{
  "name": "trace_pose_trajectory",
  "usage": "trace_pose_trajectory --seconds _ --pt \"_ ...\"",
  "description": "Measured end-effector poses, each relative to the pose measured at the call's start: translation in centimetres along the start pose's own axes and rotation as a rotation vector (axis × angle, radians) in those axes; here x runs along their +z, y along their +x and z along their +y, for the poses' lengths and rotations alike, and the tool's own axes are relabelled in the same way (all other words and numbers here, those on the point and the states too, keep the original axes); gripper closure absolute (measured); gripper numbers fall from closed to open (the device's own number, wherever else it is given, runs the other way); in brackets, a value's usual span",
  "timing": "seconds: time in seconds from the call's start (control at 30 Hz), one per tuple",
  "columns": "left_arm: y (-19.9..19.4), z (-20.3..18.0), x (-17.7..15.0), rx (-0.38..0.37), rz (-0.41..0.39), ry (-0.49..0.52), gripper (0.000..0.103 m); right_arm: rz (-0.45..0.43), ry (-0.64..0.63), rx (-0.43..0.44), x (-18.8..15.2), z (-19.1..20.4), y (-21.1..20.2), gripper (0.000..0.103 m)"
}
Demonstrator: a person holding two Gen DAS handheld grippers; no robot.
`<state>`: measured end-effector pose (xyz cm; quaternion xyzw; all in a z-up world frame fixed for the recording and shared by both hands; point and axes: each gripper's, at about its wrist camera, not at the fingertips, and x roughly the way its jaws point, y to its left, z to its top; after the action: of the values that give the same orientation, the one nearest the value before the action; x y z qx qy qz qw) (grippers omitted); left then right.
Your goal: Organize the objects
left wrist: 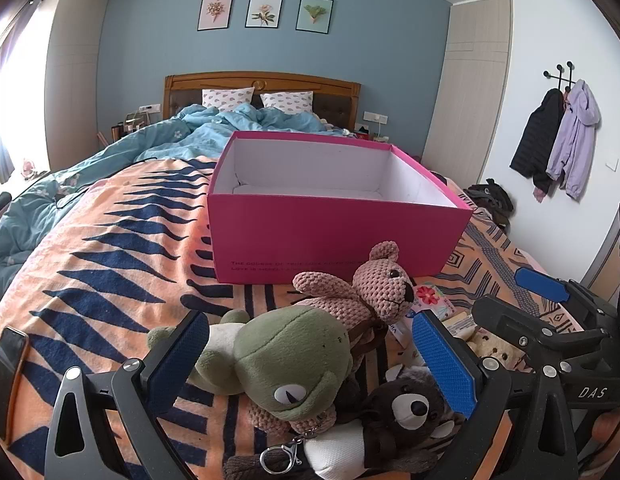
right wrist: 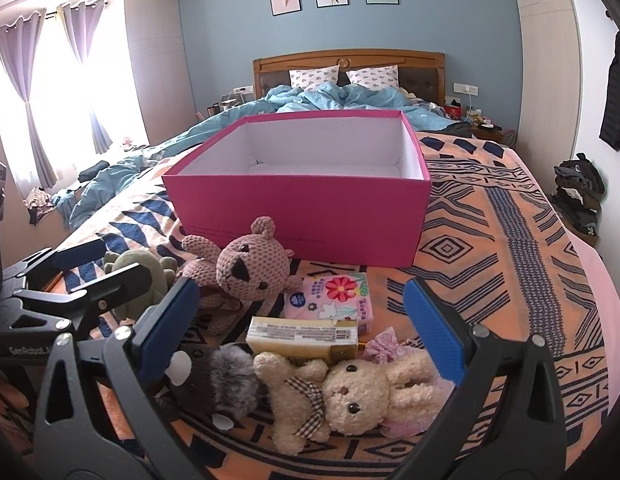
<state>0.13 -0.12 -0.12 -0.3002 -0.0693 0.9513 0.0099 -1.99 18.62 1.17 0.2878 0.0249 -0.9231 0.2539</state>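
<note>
On the bed, spread with an orange and navy patterned blanket, a pink box is set open and seen to hold nothing, with a heap of small things just in front of its near wall. The left tongs are held wide, tilted down, and a green frog plush is framed between the blue pads without being pressed by either. A pink knitted bear lies just beyond the frog, close to the box, and a dark grey plush lies below it near the right pad. The right tongs are likewise held wide and nothing is gripped; between them a cream bear, a yellow packet and a flowered tissue pack are seen. A phone rests at the blanket's left edge.
</note>
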Motion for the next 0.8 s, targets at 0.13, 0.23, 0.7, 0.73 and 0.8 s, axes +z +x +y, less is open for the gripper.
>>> trace_pose_trajectory --seconds 0.13,0.23,0.7,0.73,0.8 --pt "0.0 0.0 0.0 -0.002 -0.001 -0.001 0.0 0.0 -0.001 0.004 0.0 -0.1 0.0 0.001" --pt "0.0 0.1 0.0 0.001 0.0 -0.001 0.0 0.002 -0.002 0.008 0.0 0.0 0.1 0.001" --pt "0.0 1.9 -0.4 -0.03 0.005 -0.019 0.0 0.066 -0.03 0.093 0.4 1.0 1.9 0.001" --pt "0.0 2.1 -0.5 -0.035 0.008 -0.02 0.0 0.074 -0.033 0.104 0.5 1.1 2.1 0.001" --pt "0.0 2.8 -0.7 -0.044 0.012 -0.026 0.0 0.095 -0.04 0.123 0.7 1.4 2.9 0.003"
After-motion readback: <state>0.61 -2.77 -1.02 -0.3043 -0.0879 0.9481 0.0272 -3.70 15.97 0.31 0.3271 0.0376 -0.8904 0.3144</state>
